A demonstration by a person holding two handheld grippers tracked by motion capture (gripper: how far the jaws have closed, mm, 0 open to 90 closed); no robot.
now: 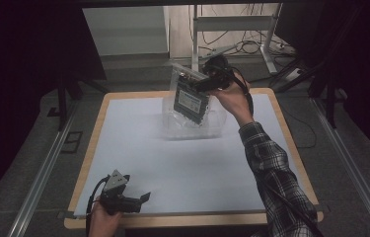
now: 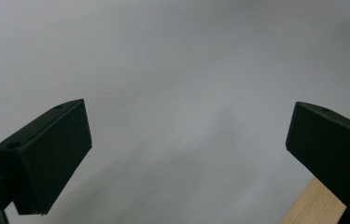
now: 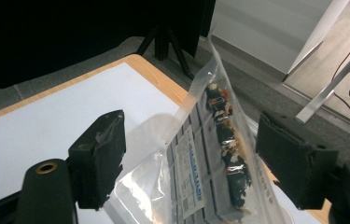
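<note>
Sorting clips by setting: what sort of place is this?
Likely a lab or recording studio rather than a home: a white-topped table hemmed by black curtains, loose floor cables, and metal floor rails.

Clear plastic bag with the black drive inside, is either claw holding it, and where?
Seemingly not gripped: the right claw straddles the clear plastic bag, jaws apart, pads off the film. The left claw is open and empty over the table.

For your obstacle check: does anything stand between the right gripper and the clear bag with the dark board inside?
Nothing visible does. The right gripper has its jaws apart on either side of the bag, pads not pressing it.
</note>
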